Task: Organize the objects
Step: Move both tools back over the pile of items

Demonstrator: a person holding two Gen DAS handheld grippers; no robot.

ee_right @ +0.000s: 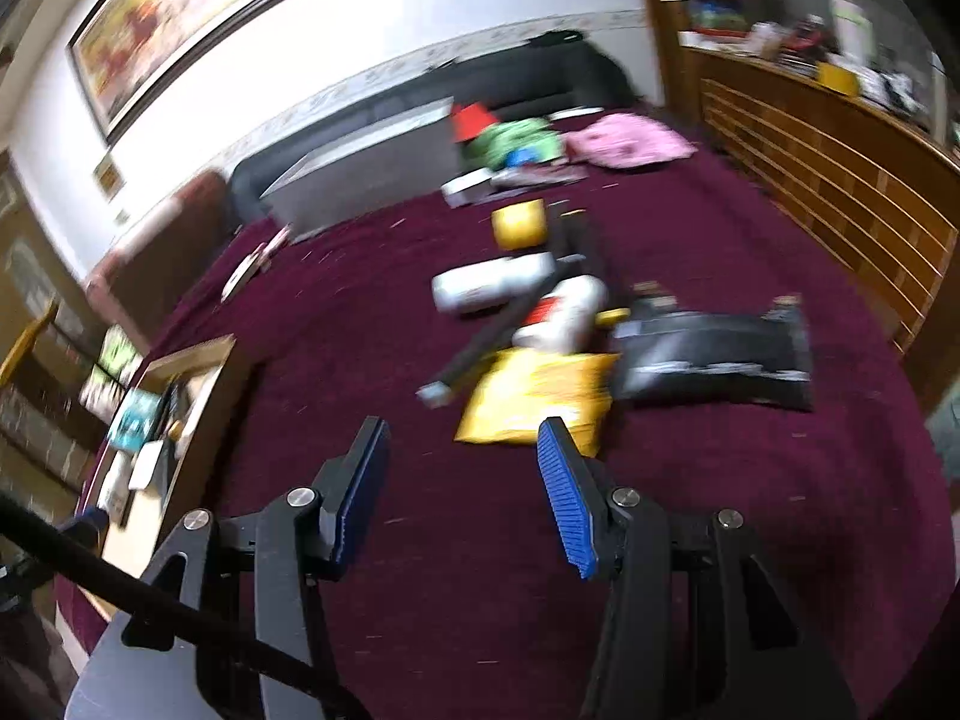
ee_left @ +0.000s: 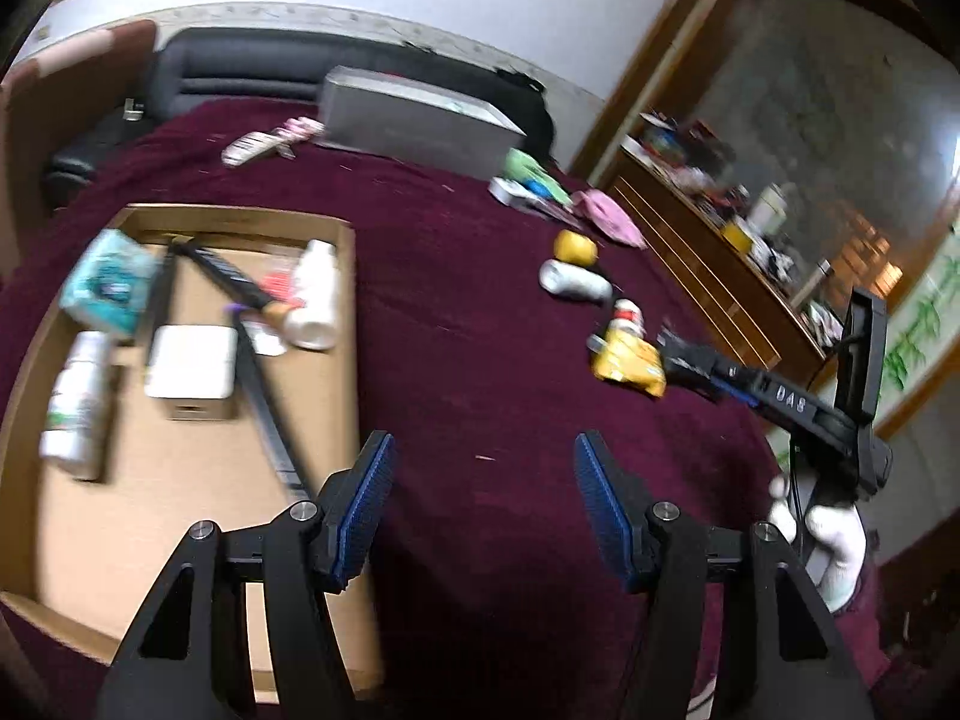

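Lying on the left of the maroon cloth (ee_left: 468, 276), the cardboard tray (ee_left: 345, 324) is holding a teal packet (ee_left: 108, 282), white bottles (ee_left: 315, 294) and a white box (ee_left: 192, 363). Just right of the tray, the left gripper (ee_left: 483, 507) is hanging over bare cloth, its blue pads parted about halfway with nothing between them. Further right, the right gripper (ee_right: 459, 492) is also standing half open and empty, while the yellow bag (ee_right: 534, 396) is lying just beyond its fingertips, touching a black pouch (ee_right: 714, 354).
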